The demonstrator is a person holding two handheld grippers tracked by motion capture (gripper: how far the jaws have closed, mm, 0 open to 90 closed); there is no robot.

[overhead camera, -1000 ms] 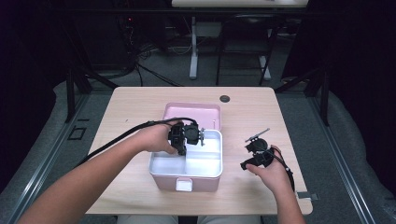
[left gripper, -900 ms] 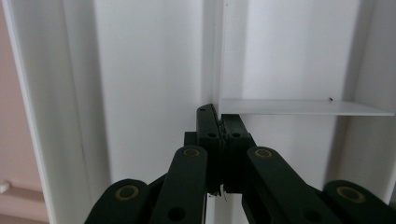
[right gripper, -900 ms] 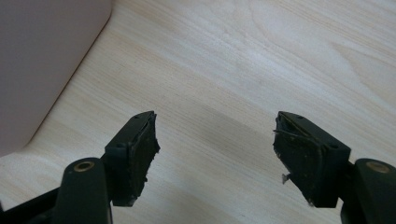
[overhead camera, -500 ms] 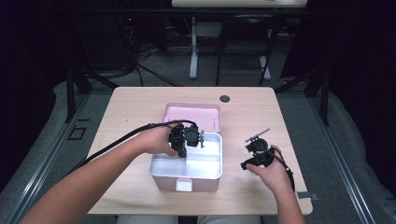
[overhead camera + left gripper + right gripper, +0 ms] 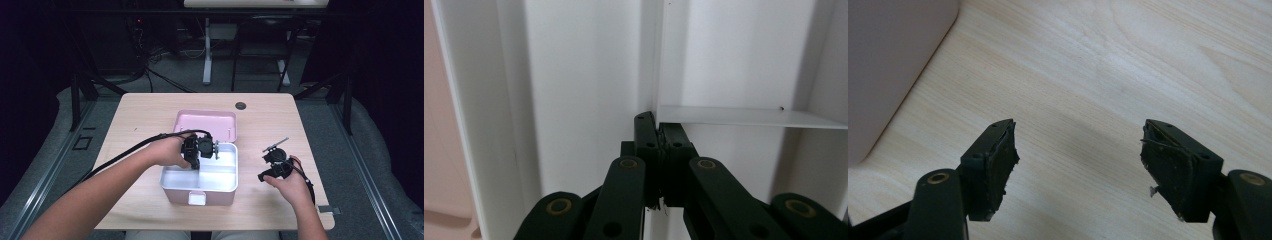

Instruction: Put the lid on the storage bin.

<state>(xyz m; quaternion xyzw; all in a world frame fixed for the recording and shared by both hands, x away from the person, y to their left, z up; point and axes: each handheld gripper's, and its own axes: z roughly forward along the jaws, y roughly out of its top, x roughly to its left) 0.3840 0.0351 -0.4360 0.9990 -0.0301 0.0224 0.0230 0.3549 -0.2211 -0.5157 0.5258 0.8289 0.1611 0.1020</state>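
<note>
Evidently nothing differs from the earlier frames: both hands and the box sit as before. The left gripper [image 5: 200, 148] hangs inside the one pink lunch box [image 5: 197, 192], its fingers [image 5: 646, 135] pressed fully together right at the end of the single white divider [image 5: 749, 117]; whether they pinch that divider I cannot tell. The box's one lid [image 5: 205, 125] lies open just beyond those fingers. The right gripper [image 5: 1078, 165] rests over the bare desk [image 5: 1128, 65], its two fingers spread wide and holding nothing, the box off to their side.
</note>
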